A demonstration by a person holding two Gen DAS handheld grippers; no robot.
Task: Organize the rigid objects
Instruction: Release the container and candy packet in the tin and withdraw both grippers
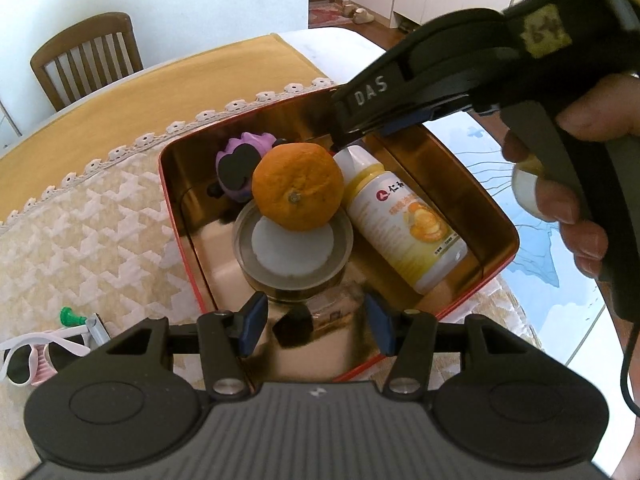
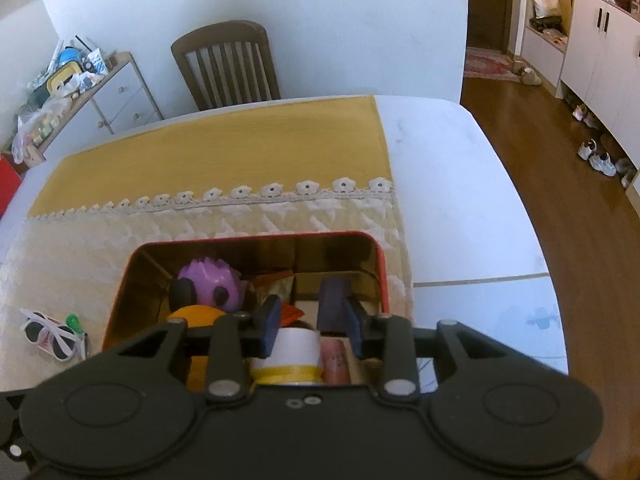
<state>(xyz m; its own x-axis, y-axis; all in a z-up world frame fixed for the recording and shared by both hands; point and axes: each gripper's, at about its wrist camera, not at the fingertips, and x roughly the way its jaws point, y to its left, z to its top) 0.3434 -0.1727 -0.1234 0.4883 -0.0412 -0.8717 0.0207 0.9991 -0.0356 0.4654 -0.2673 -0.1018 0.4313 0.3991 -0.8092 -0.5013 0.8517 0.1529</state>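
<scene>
A red tin box with a gold inside point(image 1: 496, 222) stands on the cloth. In it lie an orange point(image 1: 298, 186), a purple toy point(image 1: 240, 164), a round jar with a white lid point(image 1: 294, 250) and a yellow-and-white bottle point(image 1: 404, 216). My left gripper point(image 1: 316, 330) is open and empty over the box's near rim. My right gripper point(image 2: 312, 330) is open just above the bottle's white cap point(image 2: 294, 346), with the tips inside the box point(image 2: 380, 264). It also shows in the left wrist view point(image 1: 360, 128) above the bottle's cap. The purple toy point(image 2: 210, 282) and orange point(image 2: 196, 314) lie to its left.
White sunglasses point(image 1: 28, 358) and a small green-capped item point(image 1: 70, 316) lie on the cloth left of the box; both also show in the right wrist view point(image 2: 50, 334). A wooden chair point(image 2: 228, 64) stands at the table's far side. The table edge point(image 2: 532, 216) drops to the floor on the right.
</scene>
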